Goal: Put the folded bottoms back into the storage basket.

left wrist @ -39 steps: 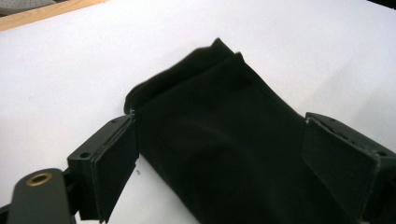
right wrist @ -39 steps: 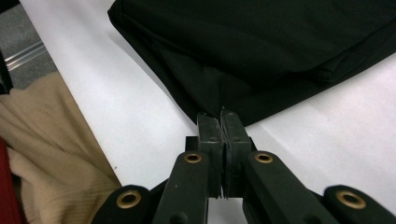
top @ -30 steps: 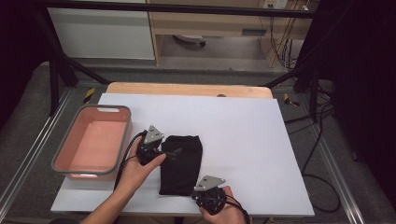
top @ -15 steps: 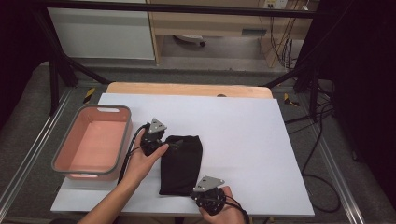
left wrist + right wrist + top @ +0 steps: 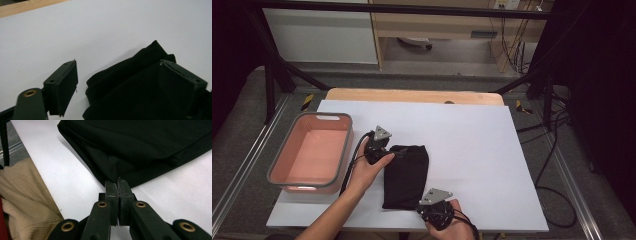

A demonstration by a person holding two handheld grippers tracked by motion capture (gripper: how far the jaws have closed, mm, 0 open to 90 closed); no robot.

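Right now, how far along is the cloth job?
Done: right gripper is pinched shut on the near edge of the black cloth. In hand: left gripper straddles the far corner, its fingers have just been closing but are not clamped. Left: grip that corner and move the cloth; the pink bin holds nothing.

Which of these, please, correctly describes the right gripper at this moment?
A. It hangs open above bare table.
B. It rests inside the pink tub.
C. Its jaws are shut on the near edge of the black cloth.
C: the right gripper pinches the black cloth's near edge between closed jaws.
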